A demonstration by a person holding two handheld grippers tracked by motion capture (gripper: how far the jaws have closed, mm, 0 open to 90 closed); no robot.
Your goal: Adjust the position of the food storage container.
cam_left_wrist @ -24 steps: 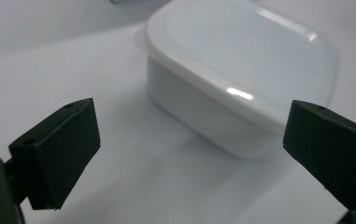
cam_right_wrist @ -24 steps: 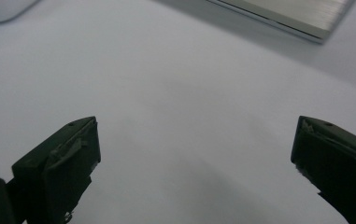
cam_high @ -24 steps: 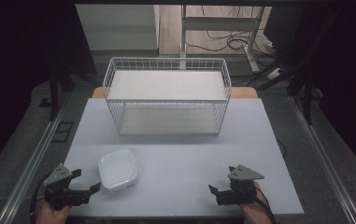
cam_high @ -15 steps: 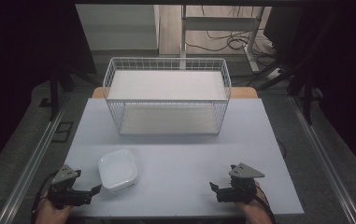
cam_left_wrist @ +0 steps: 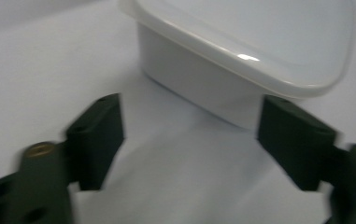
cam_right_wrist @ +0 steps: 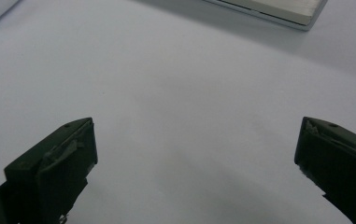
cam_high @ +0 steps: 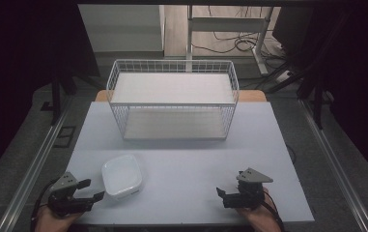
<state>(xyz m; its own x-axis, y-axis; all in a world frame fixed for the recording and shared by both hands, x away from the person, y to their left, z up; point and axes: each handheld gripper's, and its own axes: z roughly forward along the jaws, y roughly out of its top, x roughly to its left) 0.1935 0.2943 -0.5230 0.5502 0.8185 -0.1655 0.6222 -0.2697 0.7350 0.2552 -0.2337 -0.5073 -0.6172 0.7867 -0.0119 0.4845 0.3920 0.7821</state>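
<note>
My left gripper (cam_left_wrist: 189,140) is spread wide, the white lidded container (cam_left_wrist: 250,56) just ahead between my jaws, untouched. I'd square up, slide onto its near corner, then squeeze. Beyond stands the wire basket (cam_high: 172,99); my right gripper (cam_high: 230,197) idles, released.

Lab-type recording space: white work table (cam_high: 186,164), dark curtained surrounds, floor cables (cam_high: 230,46), metal rails (cam_high: 32,169).
</note>
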